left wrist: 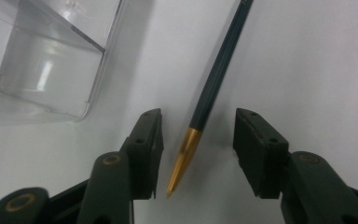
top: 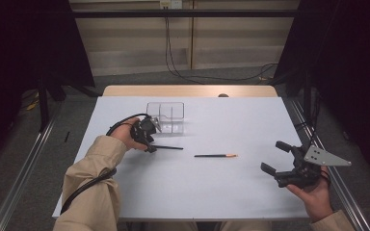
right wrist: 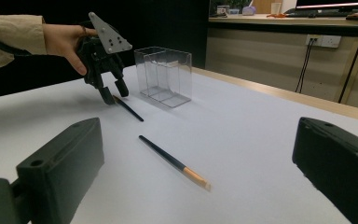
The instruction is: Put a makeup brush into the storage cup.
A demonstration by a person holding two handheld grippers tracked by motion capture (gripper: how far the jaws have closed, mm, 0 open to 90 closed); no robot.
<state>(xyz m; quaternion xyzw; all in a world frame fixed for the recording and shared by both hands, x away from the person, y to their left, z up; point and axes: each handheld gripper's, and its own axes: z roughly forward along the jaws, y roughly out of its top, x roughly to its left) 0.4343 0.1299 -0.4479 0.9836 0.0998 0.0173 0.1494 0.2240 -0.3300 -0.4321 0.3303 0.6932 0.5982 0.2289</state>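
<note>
One empty clear box [top: 165,116]

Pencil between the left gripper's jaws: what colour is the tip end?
Gold, on a dark green-black shaft. The pencil shows best in the left gripper view, lying between the left gripper's open jaws.

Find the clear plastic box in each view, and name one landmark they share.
High view: clear box, upper middle of the table.
Left gripper view: top left corner.
Right gripper view: upper middle, right of the left tool.
Shared landmark: the dark pencil nearest the box.
</note>
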